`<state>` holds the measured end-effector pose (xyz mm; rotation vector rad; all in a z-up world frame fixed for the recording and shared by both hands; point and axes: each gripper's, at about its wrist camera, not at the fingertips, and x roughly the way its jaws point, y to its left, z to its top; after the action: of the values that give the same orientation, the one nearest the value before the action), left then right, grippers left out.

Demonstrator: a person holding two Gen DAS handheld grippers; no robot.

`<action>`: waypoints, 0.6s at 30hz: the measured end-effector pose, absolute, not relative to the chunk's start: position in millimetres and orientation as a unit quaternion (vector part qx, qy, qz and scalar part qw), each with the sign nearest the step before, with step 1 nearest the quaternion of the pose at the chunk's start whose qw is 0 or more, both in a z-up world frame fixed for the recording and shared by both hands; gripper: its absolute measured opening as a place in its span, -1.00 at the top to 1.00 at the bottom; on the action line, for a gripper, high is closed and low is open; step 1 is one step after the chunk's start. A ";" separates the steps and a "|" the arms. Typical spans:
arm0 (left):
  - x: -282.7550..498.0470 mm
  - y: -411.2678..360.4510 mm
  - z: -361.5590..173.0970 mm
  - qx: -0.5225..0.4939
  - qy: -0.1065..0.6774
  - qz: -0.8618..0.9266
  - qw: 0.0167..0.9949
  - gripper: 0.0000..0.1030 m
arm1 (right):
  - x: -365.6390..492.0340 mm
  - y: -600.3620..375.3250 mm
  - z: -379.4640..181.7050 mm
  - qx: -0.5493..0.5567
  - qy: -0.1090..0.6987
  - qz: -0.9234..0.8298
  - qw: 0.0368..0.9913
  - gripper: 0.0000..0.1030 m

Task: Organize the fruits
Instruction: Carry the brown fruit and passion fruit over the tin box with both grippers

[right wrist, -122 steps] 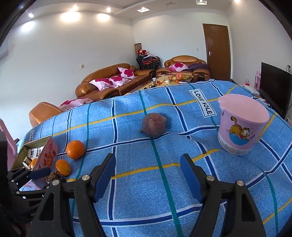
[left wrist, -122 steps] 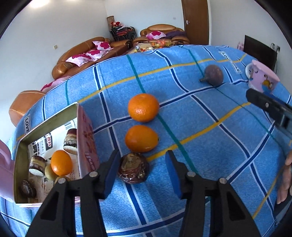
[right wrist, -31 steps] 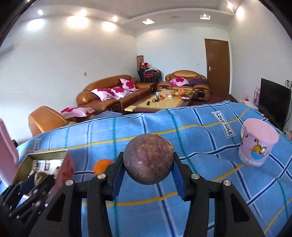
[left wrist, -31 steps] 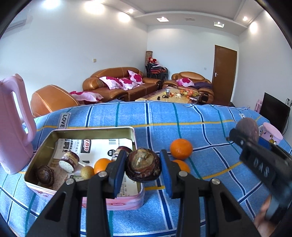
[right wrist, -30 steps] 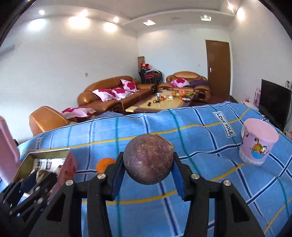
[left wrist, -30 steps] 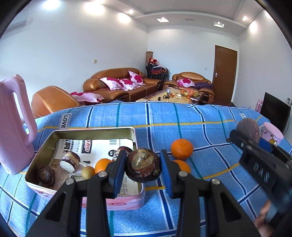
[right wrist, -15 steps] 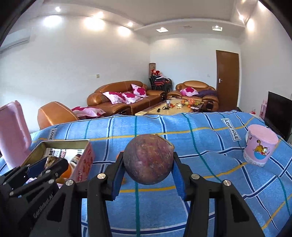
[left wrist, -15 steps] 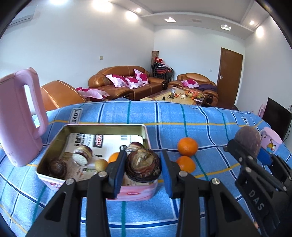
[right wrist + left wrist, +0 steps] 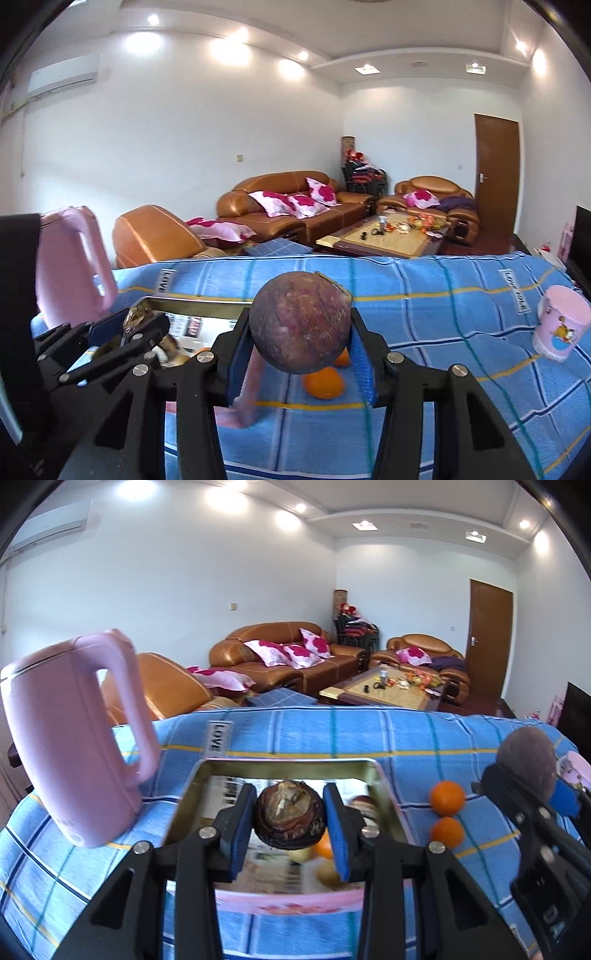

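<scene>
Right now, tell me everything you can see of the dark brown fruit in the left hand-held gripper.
The dark brown, wrinkled round fruit looks dry and ridged, with a pale tan, crusty patch at its top. It is clamped between the blue pads of the left hand-held gripper, one pad on each side. It is held off the surface, in front of the open gold-lined tin box on the blue plaid cloth. Only the pads touch it.

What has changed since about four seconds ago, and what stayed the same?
Both grippers were open then. The left gripper closed on the brown fruit, lifted it and carried it over the tin. The right gripper picked up the purple fruit. The two oranges and the cup stayed on the cloth.
</scene>
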<state>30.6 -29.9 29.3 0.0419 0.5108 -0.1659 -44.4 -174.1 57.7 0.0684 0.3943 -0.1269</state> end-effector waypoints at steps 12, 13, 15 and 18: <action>66.6 16.4 15.0 -0.014 0.270 -0.038 0.962 0.25 | -10.6 -135.5 48.5 0.036 0.208 -0.027 0.977 0.02; 69.0 19.6 13.6 -0.018 0.273 -0.035 0.961 0.25 | -4.9 -131.2 47.0 0.037 0.211 -0.024 0.977 0.02; 73.7 23.3 11.1 -0.018 0.275 -0.029 0.961 0.25 | 3.8 -126.5 44.1 0.041 0.215 -0.019 0.975 0.02; 76.4 25.4 9.4 -0.011 0.277 -0.021 0.960 0.25 | 18.0 -122.7 38.4 0.057 0.227 -0.015 0.972 0.02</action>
<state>76.4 25.4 9.4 -0.0220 0.5619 -0.0432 18.0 -122.7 38.4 0.1155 0.4590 -0.0294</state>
